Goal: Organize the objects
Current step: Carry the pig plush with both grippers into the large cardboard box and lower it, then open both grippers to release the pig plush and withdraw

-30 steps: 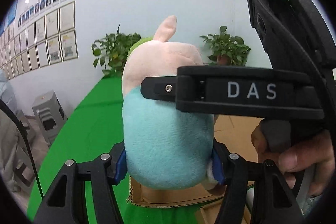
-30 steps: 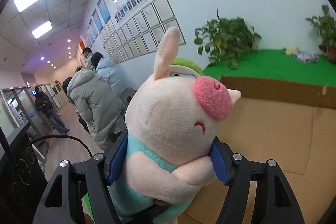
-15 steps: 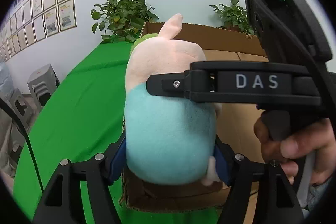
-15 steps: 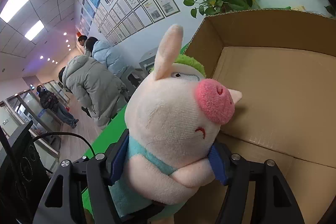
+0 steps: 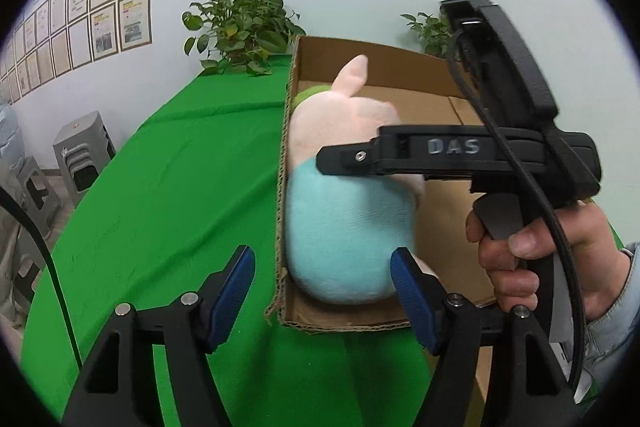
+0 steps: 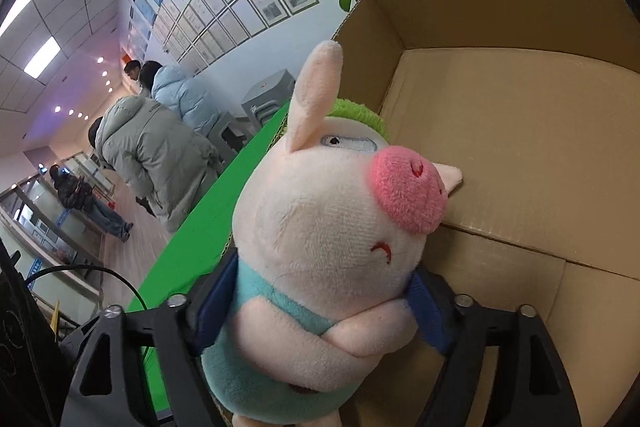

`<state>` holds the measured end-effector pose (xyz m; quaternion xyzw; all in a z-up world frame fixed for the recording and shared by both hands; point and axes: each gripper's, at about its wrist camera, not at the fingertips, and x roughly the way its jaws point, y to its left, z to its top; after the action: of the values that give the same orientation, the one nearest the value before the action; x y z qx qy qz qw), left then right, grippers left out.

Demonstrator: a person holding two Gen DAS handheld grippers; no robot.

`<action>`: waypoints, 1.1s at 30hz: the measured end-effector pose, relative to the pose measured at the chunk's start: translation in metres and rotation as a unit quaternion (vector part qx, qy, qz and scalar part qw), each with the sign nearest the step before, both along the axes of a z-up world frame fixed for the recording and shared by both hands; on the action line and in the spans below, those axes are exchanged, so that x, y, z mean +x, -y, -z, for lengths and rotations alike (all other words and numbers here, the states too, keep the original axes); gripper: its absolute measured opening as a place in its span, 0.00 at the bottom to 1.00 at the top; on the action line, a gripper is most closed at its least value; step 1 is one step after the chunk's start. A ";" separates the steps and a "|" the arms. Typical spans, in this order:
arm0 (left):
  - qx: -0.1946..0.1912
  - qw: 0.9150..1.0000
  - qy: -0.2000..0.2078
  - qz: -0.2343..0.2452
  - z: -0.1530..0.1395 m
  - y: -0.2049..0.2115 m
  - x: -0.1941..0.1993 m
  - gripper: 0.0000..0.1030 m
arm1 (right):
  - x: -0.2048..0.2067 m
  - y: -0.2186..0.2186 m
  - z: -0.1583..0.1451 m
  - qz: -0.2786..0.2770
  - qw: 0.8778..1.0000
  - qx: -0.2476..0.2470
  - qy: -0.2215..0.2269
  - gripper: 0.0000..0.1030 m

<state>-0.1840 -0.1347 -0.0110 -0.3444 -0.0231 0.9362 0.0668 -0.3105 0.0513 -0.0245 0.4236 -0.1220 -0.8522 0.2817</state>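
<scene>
A plush pig (image 6: 320, 267) with a pink snout, a green cap and a teal shirt is held over the open cardboard box (image 6: 520, 147). My right gripper (image 6: 316, 303) is shut on the pig's body. In the left wrist view the pig (image 5: 344, 227) shows from behind, inside the box's near left corner, with the right gripper's body across it. My left gripper (image 5: 324, 291) is open; its blue pads stand apart from the pig, just in front of the box (image 5: 360, 319).
The box stands on a green tablecloth (image 5: 168, 195). Potted plants (image 5: 240, 27) line the wall at the table's far end. Grey stools (image 5: 80, 155) stand off the left edge. Several people (image 6: 148, 147) stand in the room to the left.
My left gripper has opened and let go of the pig. The right gripper has carried the pig down into the box's corner.
</scene>
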 end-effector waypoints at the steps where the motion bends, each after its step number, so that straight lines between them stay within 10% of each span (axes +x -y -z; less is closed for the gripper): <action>1: 0.004 1.000 0.006 -0.001 0.002 0.003 -0.003 0.68 | 0.000 0.000 0.002 0.004 1.000 -0.001 0.000 0.89; 14: 0.059 0.997 0.036 0.031 0.017 0.009 -0.001 0.67 | 0.040 -0.013 -0.030 0.001 0.999 0.001 0.034 0.98; 22: 0.080 0.995 0.033 0.041 0.016 0.019 0.007 0.67 | 0.054 0.007 -0.011 -0.008 0.999 0.035 0.038 0.68; 33: 0.080 0.995 0.026 0.053 0.019 0.022 0.018 0.67 | 0.045 0.019 -0.012 -0.061 0.995 0.038 0.073 0.67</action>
<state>-0.1657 -0.1568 -0.0297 -0.3630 -0.0814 0.9171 0.1434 -0.2655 0.0322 -0.0128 0.5015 -0.0840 -0.8043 0.3073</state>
